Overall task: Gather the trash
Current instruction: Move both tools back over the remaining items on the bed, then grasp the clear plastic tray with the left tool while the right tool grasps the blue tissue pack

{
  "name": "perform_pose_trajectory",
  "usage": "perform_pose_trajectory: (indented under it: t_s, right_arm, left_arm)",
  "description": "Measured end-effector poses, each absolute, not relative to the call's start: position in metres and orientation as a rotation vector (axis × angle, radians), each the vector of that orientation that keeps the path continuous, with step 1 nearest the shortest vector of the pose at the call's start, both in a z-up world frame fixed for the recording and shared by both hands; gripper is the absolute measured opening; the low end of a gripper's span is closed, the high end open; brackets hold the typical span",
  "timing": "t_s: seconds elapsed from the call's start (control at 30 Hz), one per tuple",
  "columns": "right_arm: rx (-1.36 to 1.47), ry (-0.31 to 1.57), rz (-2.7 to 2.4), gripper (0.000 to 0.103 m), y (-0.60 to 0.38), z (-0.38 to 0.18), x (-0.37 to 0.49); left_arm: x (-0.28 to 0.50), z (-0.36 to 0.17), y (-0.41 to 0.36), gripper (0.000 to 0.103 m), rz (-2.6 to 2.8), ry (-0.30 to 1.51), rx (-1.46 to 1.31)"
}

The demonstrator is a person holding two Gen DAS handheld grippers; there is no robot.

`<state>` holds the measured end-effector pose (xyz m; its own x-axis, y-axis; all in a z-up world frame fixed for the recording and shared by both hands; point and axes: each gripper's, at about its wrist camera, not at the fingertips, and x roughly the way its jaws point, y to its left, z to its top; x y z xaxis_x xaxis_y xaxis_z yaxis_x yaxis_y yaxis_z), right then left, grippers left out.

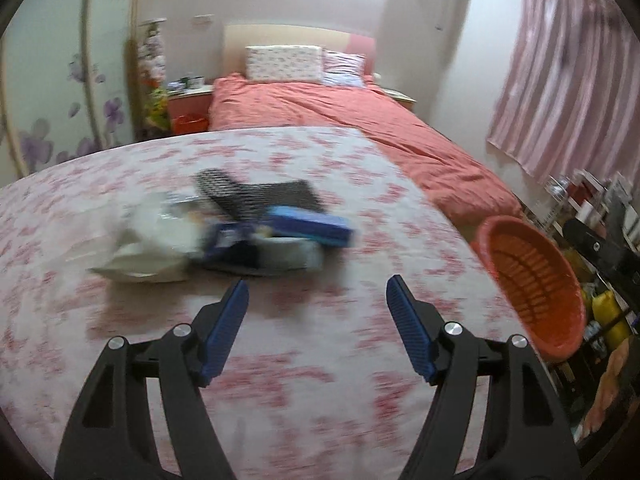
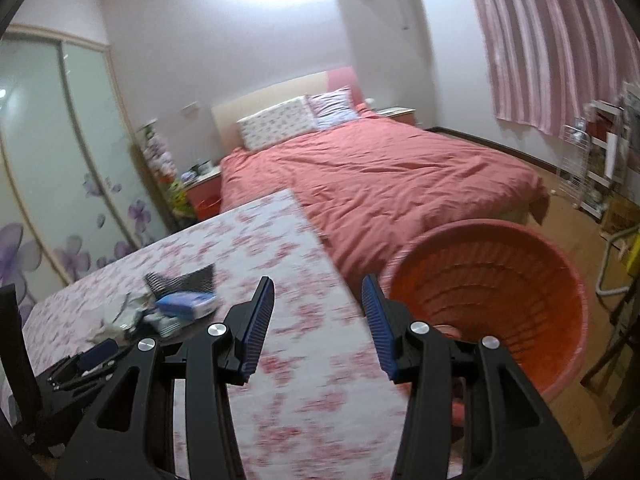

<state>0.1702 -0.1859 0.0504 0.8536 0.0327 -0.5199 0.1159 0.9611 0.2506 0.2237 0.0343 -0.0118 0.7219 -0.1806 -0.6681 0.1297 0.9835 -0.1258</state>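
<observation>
A pile of trash lies on the floral tablecloth (image 1: 280,360): a white crumpled bag (image 1: 148,240), a blue box (image 1: 308,226), a black mesh piece (image 1: 256,192). My left gripper (image 1: 316,288) is open and empty, just short of the pile. An orange slatted basket (image 1: 536,284) stands off the table's right edge. In the right wrist view the pile (image 2: 176,308) is at the left and the basket (image 2: 492,296) at the right. My right gripper (image 2: 318,288) is open and empty over the table's right edge. The left gripper's body (image 2: 80,364) shows at lower left.
A bed with a coral duvet (image 2: 380,176) stands beyond the table. A wardrobe with floral glass doors (image 2: 60,160) is on the left. Pink curtains (image 1: 560,80) and cluttered shelves (image 2: 600,160) are on the right.
</observation>
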Motion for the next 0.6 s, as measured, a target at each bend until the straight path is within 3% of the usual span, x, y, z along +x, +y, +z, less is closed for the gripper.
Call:
perform_pose_trajectory:
  t_s: [0.43, 0.6]
  right_arm:
    - [0.192, 0.618, 0.076, 0.047, -0.102, 0.041, 0.188]
    - [0.171, 0.646, 0.095, 0.047, -0.084, 0.035, 0.194]
  left_arm:
    - [0.237, -0.018, 0.217, 0.072, 0.208, 0.722, -0.191]
    - [0.264, -0.032, 0.252, 0.057, 0.242, 0.772, -0.230]
